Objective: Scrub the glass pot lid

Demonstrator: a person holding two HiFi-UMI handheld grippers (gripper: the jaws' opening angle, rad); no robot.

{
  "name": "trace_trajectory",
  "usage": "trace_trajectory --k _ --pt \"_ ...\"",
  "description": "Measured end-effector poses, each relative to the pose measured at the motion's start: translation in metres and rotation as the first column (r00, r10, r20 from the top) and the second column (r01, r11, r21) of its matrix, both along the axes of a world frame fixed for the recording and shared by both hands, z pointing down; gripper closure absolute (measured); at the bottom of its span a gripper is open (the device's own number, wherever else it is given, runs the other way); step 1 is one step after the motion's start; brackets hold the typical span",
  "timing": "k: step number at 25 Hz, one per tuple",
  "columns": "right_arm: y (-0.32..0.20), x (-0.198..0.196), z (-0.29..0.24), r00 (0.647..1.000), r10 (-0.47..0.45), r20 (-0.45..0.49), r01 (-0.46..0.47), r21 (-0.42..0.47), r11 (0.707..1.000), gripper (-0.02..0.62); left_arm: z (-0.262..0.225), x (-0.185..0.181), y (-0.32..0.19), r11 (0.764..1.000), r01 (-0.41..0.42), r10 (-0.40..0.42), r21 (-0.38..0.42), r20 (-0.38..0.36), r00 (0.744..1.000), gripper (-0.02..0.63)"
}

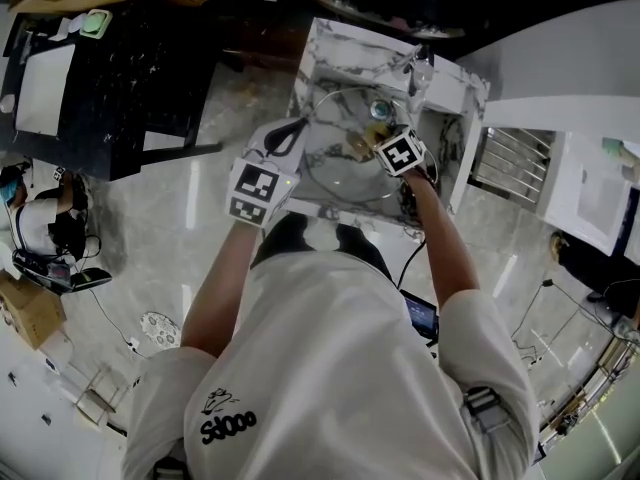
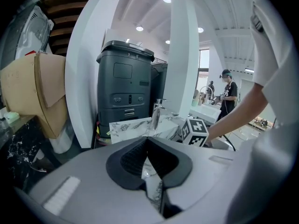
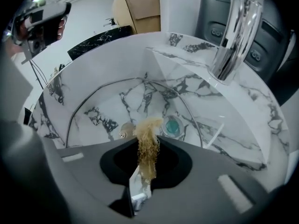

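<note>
The round glass pot lid lies in the marble sink, its metal rim arching over the basin. My right gripper is shut on a tan fibrous scrubber, whose tip rests on the glass beside the lid's knob. In its own view the right gripper points down into the basin. My left gripper sits at the sink's left edge next to the lid's rim. Its jaws are shut, and nothing shows beyond their tips.
A chrome faucet stands at the sink's back right, and a teal drain lies under the glass. A black table is to the left. A dark bin and a cardboard box stand behind. A person stands far off.
</note>
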State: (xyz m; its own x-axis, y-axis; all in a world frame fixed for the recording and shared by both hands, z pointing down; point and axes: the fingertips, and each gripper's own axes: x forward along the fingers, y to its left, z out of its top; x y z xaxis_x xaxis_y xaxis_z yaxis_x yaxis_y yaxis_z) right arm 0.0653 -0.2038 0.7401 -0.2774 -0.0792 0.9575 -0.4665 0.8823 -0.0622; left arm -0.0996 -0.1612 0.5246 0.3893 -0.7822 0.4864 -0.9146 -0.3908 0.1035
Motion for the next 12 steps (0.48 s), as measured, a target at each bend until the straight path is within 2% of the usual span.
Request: trace_trajectory --k 8,12 --pt "-0.022 -0.031 -0.005 0.999 0.006 0.034 -0.009 0.097 0.995 0.546 -0.008 -0.013 0.0 1.0 0.031 -0.031 -0.002 0.014 0.999 0.597" --pt "-0.021 -0.052 -0.007 0.998 -0.025 0.063 0.019 0.106 0.994 0.546 -0.011 -0.024 0.003 0.999 0.051 -0.051 0.001 0.021 0.998 0.595"
